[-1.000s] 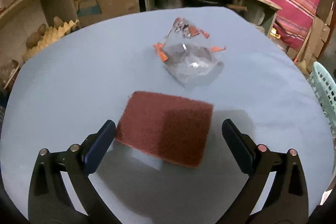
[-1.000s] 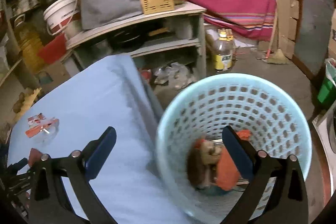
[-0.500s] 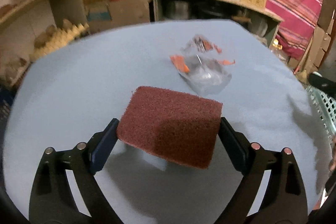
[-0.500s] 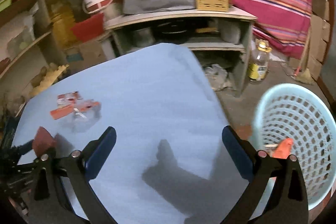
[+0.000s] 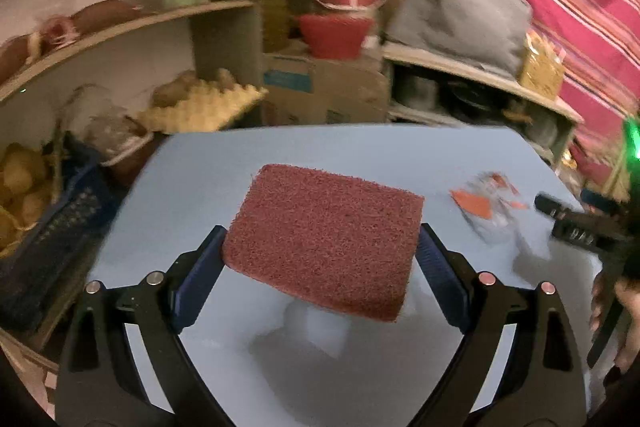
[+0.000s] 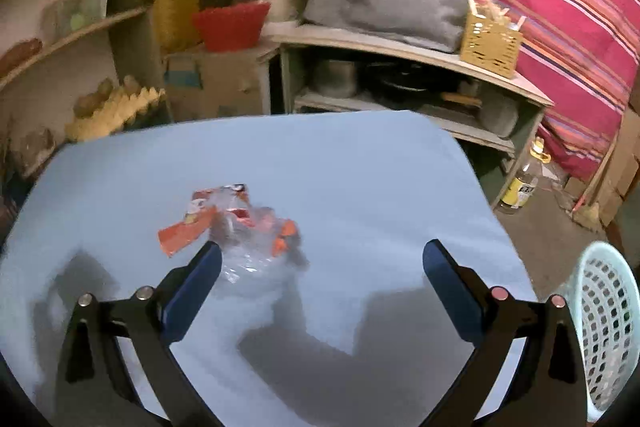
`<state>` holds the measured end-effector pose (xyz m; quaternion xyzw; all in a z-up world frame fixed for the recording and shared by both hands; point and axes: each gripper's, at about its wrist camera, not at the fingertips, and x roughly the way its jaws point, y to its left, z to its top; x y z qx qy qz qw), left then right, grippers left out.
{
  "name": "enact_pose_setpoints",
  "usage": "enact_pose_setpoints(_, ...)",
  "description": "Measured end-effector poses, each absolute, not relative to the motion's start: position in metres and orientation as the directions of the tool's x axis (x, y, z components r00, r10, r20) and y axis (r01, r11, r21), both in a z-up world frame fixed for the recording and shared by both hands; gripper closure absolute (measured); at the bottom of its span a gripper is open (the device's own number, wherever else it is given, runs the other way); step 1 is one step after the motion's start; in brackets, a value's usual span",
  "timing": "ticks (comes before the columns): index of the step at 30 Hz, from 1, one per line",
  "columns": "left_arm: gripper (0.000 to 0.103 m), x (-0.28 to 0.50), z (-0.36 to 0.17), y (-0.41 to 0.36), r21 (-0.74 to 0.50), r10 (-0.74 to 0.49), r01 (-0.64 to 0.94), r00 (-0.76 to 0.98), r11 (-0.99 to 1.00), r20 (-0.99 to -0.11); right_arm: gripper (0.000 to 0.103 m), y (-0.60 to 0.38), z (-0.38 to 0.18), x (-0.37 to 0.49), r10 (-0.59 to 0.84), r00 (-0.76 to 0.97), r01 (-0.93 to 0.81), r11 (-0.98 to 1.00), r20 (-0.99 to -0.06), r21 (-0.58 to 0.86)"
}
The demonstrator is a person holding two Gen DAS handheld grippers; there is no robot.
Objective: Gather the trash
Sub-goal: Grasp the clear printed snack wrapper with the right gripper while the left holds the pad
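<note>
1. One laundry basket [image 6: 604, 327] stands on the floor beside the table [image 6: 360, 163]; its contents are hidden.
2. The left gripper [image 5: 320, 259] has its fingers clamped on one red scouring pad [image 5: 324, 239], lifted above the table.
3. The right gripper [image 6: 320, 267] has its fingers spread, empty, over one crumpled plastic wrapper [image 6: 240, 227].

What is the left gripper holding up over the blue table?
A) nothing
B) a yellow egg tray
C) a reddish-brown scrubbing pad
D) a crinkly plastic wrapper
C: the left gripper has its two fingers pressed on the sides of the reddish-brown scrubbing pad, while the plastic wrapper lies on the blue table.
</note>
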<state>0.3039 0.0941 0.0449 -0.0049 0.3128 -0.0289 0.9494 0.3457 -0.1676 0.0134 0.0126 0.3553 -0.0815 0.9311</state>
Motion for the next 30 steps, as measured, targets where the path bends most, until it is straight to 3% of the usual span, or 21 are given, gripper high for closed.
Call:
enact_pose_setpoints(4,0.013,0.304,0.055,0.109,-0.056,-0.038,0.007,0.824,0.998,-0.565,0.007,-0.155,0.001,0.364,-0.174,0.699,0.151,0.984,-0.694,-0.094)
enact_pose_setpoints(6,0.013,0.305,0.056,0.113,-0.068,-0.031,-0.008,0.831,0.998,-0.555,0.017,-0.152,-0.003,0.369,-0.180,0.687,0.142,0.983,-0.704,-0.113)
enact_pose_setpoints(8,0.013,0.306,0.057,0.118,-0.086,-0.034,-0.017,0.833,0.996,-0.553,0.036,-0.150,-0.009,0.376,-0.166,0.665,0.125,0.986,-0.729,-0.111)
enact_pose_setpoints(9,0.013,0.307,0.058,0.119,-0.089,-0.035,-0.018,0.833,0.996,-0.552,0.042,-0.151,-0.011,0.379,-0.156,0.655,0.117,0.988,-0.739,-0.105)
enact_pose_setpoints(11,0.013,0.310,0.058,0.120,-0.088,-0.030,-0.022,0.835,0.996,-0.550,0.068,-0.150,-0.016,0.384,-0.132,0.635,0.097,0.991,-0.761,-0.091)
enact_pose_setpoints(13,0.013,0.311,0.057,0.117,-0.079,-0.021,-0.027,0.836,0.997,-0.549,0.082,-0.152,-0.016,0.385,-0.117,0.632,0.085,0.993,-0.766,-0.082)
enact_pose_setpoints(17,0.013,0.312,0.057,0.114,-0.079,-0.019,-0.029,0.836,0.996,-0.549,0.090,-0.160,-0.007,0.377,-0.128,0.659,0.086,0.992,-0.741,-0.095)
enact_pose_setpoints(30,0.013,0.317,0.056,0.093,-0.122,-0.064,-0.004,0.832,0.992,-0.550,0.090,-0.254,0.047,0.285,-0.207,0.742,0.196,0.977,-0.637,-0.089)
